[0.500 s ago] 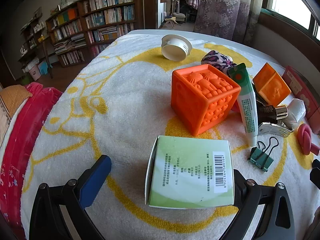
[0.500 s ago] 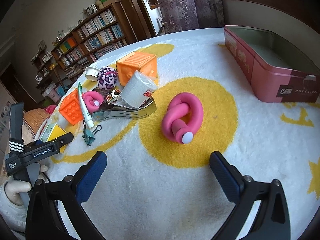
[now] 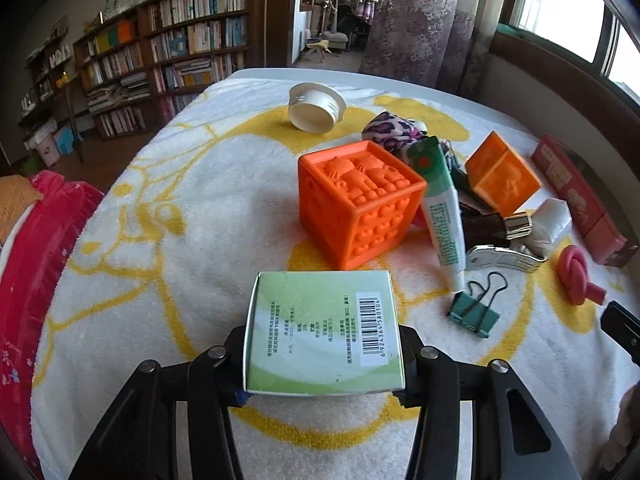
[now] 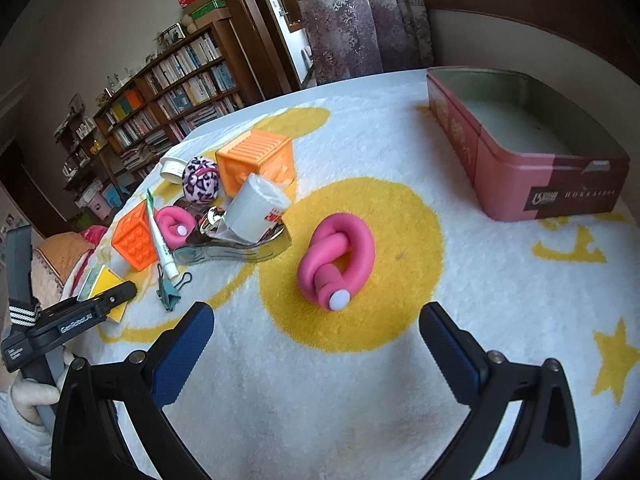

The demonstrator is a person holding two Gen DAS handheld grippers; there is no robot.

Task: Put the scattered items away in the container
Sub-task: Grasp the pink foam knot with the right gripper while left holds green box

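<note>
1. Where the fluffy white towel (image 3: 192,184) with its yellow line drawing covers the table, the left gripper (image 3: 322,390) has its black jaws pressed against both sides of a flat green-and-white cardboard box (image 3: 322,332) with a barcode on top.
2. Just beyond the box sits a bumpy orange rubber cube (image 3: 358,204) with raised figures on top; a white plastic lid (image 3: 316,106) lies farther back.
3. Leaning on the cube's right side is a slim green-and-white tube (image 3: 440,216), with a teal metal binder clip (image 3: 476,308) near its tip.
4. A second orange cube (image 3: 502,174), a leopard-print fabric ball (image 3: 390,130) and a shiny chrome clamp (image 3: 504,258) crowd together to the right.
5. Seen from the right wrist, a smooth pink foam rod tied in a knot (image 4: 336,258) lies on a yellow circle, ahead of the right gripper (image 4: 316,344), whose blue textured pads stand wide apart around nothing.
6. Far right, the rectangular pink metal tin (image 4: 516,176) stands open, with nothing visible inside.
</note>
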